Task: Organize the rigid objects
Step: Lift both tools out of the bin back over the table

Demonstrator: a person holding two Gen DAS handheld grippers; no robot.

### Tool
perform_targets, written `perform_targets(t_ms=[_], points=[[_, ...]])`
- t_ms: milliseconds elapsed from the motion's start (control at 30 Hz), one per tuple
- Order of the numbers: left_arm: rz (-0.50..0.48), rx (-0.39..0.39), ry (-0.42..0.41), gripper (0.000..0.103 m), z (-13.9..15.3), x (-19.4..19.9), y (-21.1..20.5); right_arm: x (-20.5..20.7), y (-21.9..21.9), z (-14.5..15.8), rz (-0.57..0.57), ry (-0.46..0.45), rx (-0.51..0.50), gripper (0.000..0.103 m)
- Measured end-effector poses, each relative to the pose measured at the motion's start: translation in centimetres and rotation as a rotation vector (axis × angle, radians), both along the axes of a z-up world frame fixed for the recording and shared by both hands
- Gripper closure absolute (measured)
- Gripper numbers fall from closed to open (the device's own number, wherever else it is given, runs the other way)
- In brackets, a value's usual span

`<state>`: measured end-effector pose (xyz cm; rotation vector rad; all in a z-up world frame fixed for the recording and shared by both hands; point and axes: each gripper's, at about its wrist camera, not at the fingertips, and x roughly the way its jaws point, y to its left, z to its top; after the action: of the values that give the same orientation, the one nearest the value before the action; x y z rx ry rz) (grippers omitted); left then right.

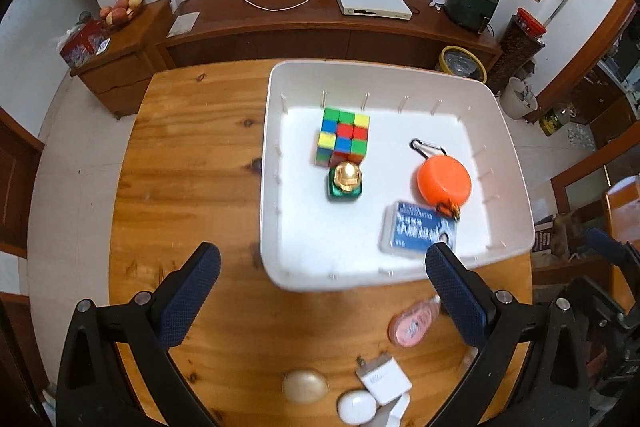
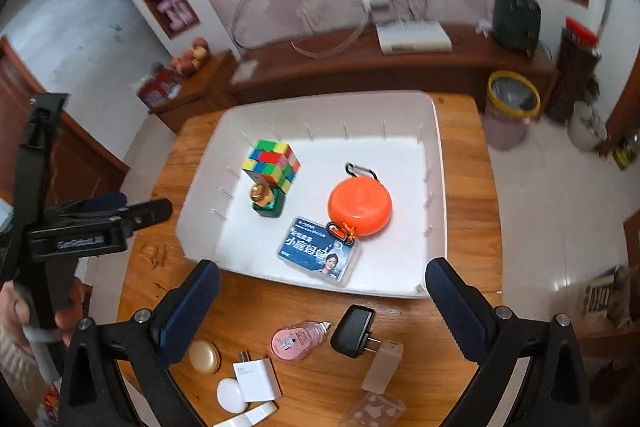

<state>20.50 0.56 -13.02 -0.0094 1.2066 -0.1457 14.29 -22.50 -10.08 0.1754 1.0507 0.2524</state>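
A white bin (image 1: 276, 163) (image 2: 436, 187) stands on the wooden table (image 1: 192, 155) (image 2: 472, 195). In it are a colour cube (image 1: 344, 137) (image 2: 274, 161), a green bottle with a gold cap (image 1: 346, 183) (image 2: 266, 201), an orange round case (image 1: 444, 181) (image 2: 360, 205) and a blue card in a clear holder (image 1: 418, 229) (image 2: 320, 253). On the table in front lie a pink tape dispenser (image 1: 414, 323) (image 2: 298, 339), a black charger (image 2: 354, 331), a white charger (image 1: 384, 379) (image 2: 258, 379), a gold oval case (image 1: 304, 385) (image 2: 204, 357) and a white oval case (image 1: 356, 407) (image 2: 232, 395). My left gripper (image 1: 320, 303) (image 2: 120, 211) and right gripper (image 2: 324, 307) are both open and empty.
A beige block (image 2: 382, 365), a clear small box (image 2: 372, 411) and a white flat piece (image 2: 248, 417) lie at the table's near edge. A low TV cabinet (image 1: 328, 27) stands behind the table. A bin with a yellow rim (image 2: 512, 107) is on the floor at right.
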Motion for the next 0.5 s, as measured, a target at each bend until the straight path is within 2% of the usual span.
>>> perform_targets(t_ms=[133, 333, 500], points=[[-0.008, -0.003, -0.031, 0.001, 0.9, -2.6, 0.4, -2.6, -0.5, 0.7, 0.017, -0.022, 0.022, 0.000], [-0.039, -0.020, -0.106, 0.001, 3.1, -6.4, 0.4, -6.4, -0.9, 1.4, 0.017, 0.021, 0.067, 0.000], [-0.048, -0.037, -0.153, 0.001, 3.7, -8.8, 0.4, -9.1, -0.9, 1.7, -0.009, 0.003, 0.027, 0.000]])
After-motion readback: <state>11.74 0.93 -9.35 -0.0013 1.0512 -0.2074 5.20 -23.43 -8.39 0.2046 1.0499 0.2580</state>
